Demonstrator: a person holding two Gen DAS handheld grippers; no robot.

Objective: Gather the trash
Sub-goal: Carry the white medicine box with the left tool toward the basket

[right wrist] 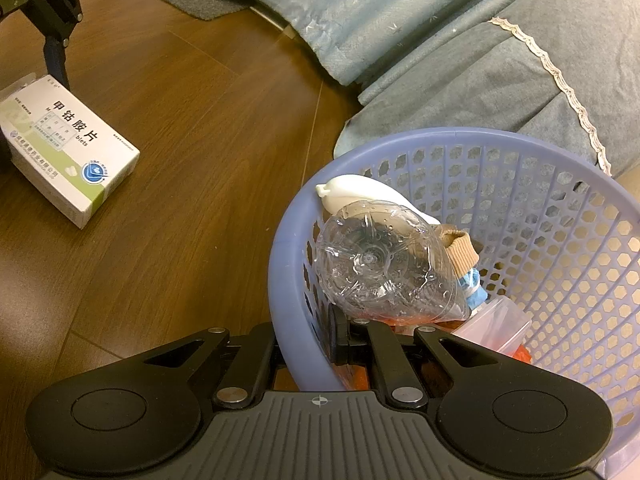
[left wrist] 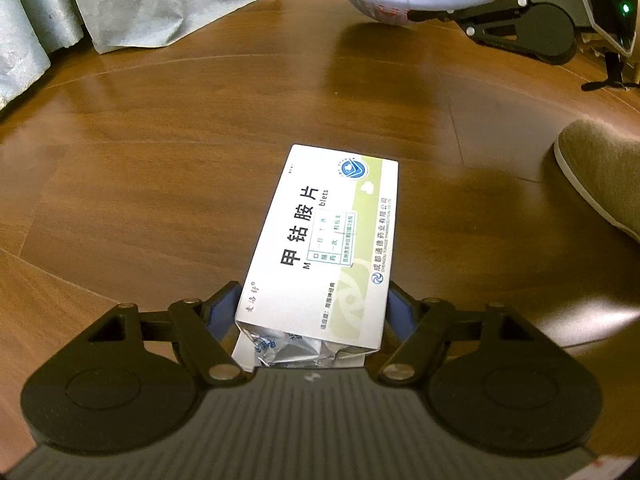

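My left gripper [left wrist: 312,312] straddles the near end of the medicine box [left wrist: 320,248] lying lengthwise away on the floor [left wrist: 160,200], while my right gripper [right wrist: 308,344] clamps the basket [right wrist: 288,248] rim.

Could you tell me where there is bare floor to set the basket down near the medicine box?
Bare wood floor lies between the medicine box and the basket, and more beyond the box toward the blue-grey cloth. It is crowded inside the basket, with a clear bottle and other trash, and beside the slipper.
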